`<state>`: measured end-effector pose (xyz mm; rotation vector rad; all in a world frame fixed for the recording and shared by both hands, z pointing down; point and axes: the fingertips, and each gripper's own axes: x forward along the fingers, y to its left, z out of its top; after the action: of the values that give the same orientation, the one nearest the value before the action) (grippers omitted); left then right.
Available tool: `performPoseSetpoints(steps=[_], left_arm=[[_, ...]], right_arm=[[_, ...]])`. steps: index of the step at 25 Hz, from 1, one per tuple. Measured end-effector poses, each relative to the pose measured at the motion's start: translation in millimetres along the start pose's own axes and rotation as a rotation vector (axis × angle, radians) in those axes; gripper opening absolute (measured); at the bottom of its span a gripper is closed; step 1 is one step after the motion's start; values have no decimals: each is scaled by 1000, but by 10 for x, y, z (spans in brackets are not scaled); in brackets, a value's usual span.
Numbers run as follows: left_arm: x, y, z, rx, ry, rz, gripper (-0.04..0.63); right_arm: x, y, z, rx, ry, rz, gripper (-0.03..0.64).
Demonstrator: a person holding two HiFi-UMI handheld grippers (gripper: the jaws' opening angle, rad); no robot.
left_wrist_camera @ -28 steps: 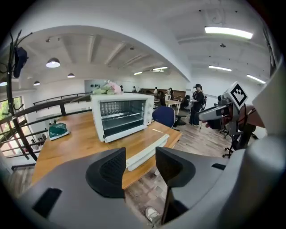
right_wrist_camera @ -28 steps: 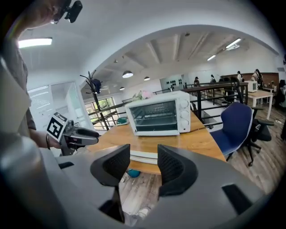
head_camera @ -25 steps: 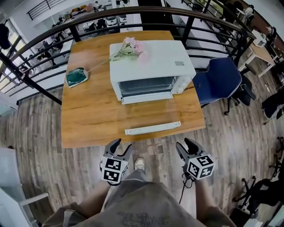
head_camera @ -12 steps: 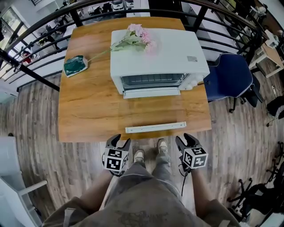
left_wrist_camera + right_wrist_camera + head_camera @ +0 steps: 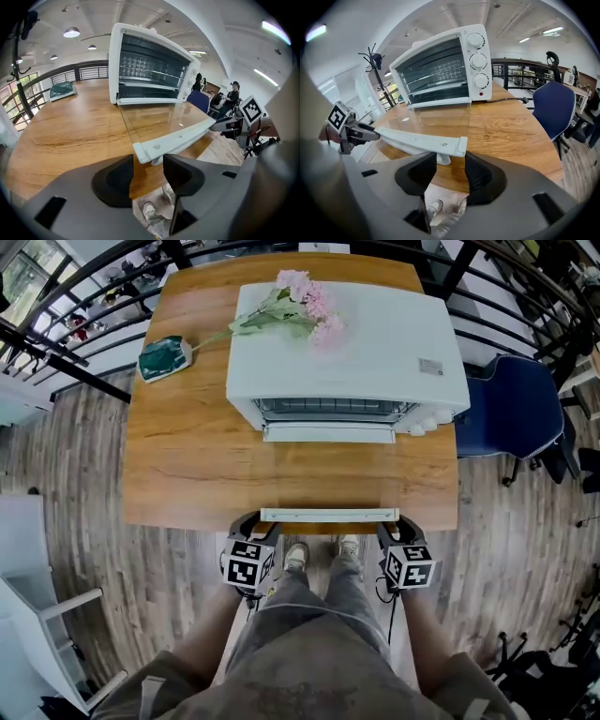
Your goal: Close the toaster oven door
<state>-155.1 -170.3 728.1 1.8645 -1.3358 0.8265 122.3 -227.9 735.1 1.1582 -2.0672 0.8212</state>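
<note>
Approach step: the toaster oven door (image 5: 328, 479) lies open.
Left gripper (image 5: 249, 521) and right gripper (image 5: 395, 522), jaws apart, meet its handle (image 5: 328, 515) ends at the tabletop's (image 5: 187, 465) near edge; next, lift it shut.

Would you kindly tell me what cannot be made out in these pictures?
- Head view: the door handle partly covers the tips of the left hand-held gripper and right hand-held gripper, so contact is unclear.
- Right gripper view: markings round the knobs are too small to read.
- Head view: the green object is too small to identify.
</note>
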Motion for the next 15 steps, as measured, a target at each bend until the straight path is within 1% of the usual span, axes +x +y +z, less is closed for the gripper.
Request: performPoseSetpoints(steps=[2,4,8,11,13,15], left_arm=[[36,-15,-5,1,35,10,210],[16,-22,2,13,58,22,206],[-115,-26,154,3,38,52,198],[-297,-37,366,-37,-8,68,198],[-436,-21,611,-67,-73,88,196],[-558,18,906,-81,-151,118,195]], right_arm=[[26,7,-19,-27,21,26,189],[16,21,-11,-42,16,51,190],[-78,70,154,-53,-26,120,187],[-244,139,375,-52,-72,196,182],[-359,193,635,-45,-129,262,155],[-445,247,950,-50,-190,324,123]])
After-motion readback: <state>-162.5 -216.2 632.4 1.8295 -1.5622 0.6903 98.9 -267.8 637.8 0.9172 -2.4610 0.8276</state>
